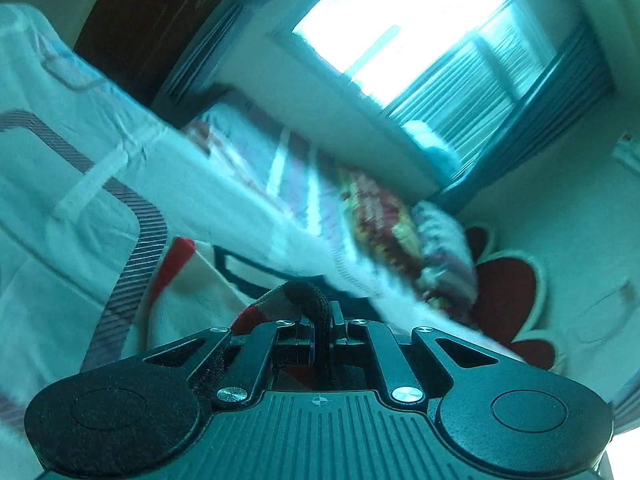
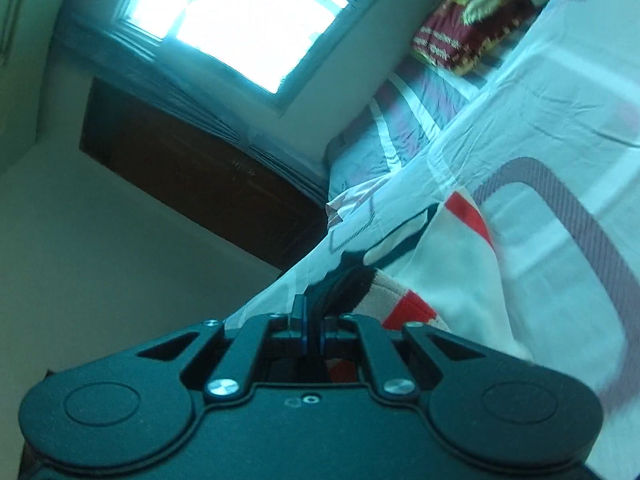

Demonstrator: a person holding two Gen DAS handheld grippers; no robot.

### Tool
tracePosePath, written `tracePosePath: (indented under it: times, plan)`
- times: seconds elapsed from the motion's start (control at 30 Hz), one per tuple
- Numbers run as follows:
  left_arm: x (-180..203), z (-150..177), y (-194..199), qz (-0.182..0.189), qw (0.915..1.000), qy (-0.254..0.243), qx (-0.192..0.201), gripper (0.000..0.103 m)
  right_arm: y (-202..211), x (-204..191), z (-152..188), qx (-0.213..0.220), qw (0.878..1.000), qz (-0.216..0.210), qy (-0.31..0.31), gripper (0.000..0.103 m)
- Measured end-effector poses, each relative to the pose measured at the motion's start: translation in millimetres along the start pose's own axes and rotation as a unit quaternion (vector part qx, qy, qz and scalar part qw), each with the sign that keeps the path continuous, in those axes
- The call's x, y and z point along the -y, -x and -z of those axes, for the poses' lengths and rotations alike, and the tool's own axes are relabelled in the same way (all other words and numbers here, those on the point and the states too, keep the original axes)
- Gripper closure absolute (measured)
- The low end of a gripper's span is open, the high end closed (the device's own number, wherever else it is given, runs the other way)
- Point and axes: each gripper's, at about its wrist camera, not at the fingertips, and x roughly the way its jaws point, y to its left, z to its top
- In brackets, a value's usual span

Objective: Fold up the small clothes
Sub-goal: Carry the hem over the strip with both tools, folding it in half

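A small white garment (image 1: pixel 188 280) with red and black trim hangs over the bed. My left gripper (image 1: pixel 320 312) is shut on its ribbed knit edge (image 1: pixel 304 294), which bunches up between the pads. In the right wrist view the same garment (image 2: pixel 460 280) spreads to the right, showing a red stripe and a red-and-beige ribbed band (image 2: pixel 400 300). My right gripper (image 2: pixel 314 314) is shut on the black ribbed edge (image 2: pixel 352 280). Both views are tilted and blurred by motion.
Below lies a bed sheet (image 1: pixel 60 160) (image 2: pixel 560 128), white with grey striped loops. Folded blankets and a red patterned pillow (image 1: pixel 380 216) (image 2: pixel 452 40) are piled at the far end. A bright window (image 1: pixel 400 28) (image 2: pixel 240 12) and a dark wooden panel (image 2: pixel 192 172) stand behind.
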Motion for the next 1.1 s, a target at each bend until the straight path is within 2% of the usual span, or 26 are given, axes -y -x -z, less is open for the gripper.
tracePosePath:
  times: [0.1, 0.17, 0.27, 0.37, 0.5, 0.6, 0.63, 0.7, 0.73, 0.83, 0.9, 0.97, 1.1]
  plan:
    - [-15.1, -4.5, -46.3, -0.023, 0.9991, 0.019, -0.03, 0.097, -39.7, 27.3, -12.0, -0.022, 0.999, 0.015, -0.024, 0.097]
    - [-28.0, -3.5, -69.4, -0.021, 0.9981, 0.038, -0.044, 0.097, -61.6, 48.5, -16.2, -0.03, 0.998, 0.025, -0.043, 0.097]
    - [-40.4, -0.8, -90.1, -0.021, 0.9968, 0.065, -0.042, 0.097, -87.8, 70.9, -17.9, -0.041, 0.997, 0.029, -0.052, 0.093]
    - [-49.1, 1.4, -103.1, -0.009, 0.9947, 0.094, -0.041, 0.097, -98.4, 79.4, -18.8, -0.024, 0.999, 0.017, -0.037, 0.085]
    - [-50.6, 4.5, -110.5, 0.008, 0.9955, 0.09, -0.028, 0.096, -97.7, 79.4, -16.9, 0.013, 1.0, 0.001, -0.01, 0.074]
    - [-46.0, 7.6, -109.6, 0.019, 0.9971, 0.071, -0.018, 0.064, -94.0, 73.8, -18.6, 0.031, 0.999, -0.005, 0.013, 0.059]
    - [-44.8, 7.6, -109.2, 0.026, 0.9973, 0.068, -0.013, 0.058, -91.7, 71.0, -19.8, 0.04, 0.999, -0.002, 0.021, 0.057]
    - [-37.8, 7.3, -103.1, 0.029, 0.9981, 0.054, 0.005, 0.033, -83.1, 67.5, -23.3, 0.056, 0.998, 0.0, 0.03, 0.044]
    - [-33.4, 7.1, -99.6, 0.029, 0.9985, 0.044, 0.014, 0.029, -79.5, 66.6, -24.8, 0.06, 0.998, 0.002, 0.032, 0.043]
    - [-18.0, 2.5, -93.0, 0.003, 0.9999, -0.005, 0.013, 0.029, -71.5, 57.0, -26.7, 0.044, 0.997, 0.023, 0.061, 0.046]
    - [-5.7, 3.0, -86.2, -0.036, 0.997, -0.068, 0.002, 0.029, -67.2, 47.5, -24.0, 0.026, 0.994, 0.049, 0.094, 0.049]
    - [4.2, 9.1, -75.6, -0.066, 0.9891, -0.132, -0.005, 0.03, -61.7, 39.4, -20.3, 0.01, 0.99, 0.065, 0.127, 0.05]
    - [8.4, 24.1, -46.5, -0.098, 0.9722, -0.211, -0.028, 0.033, -41.0, 33.5, -5.5, -0.028, 0.975, 0.107, 0.191, 0.058]
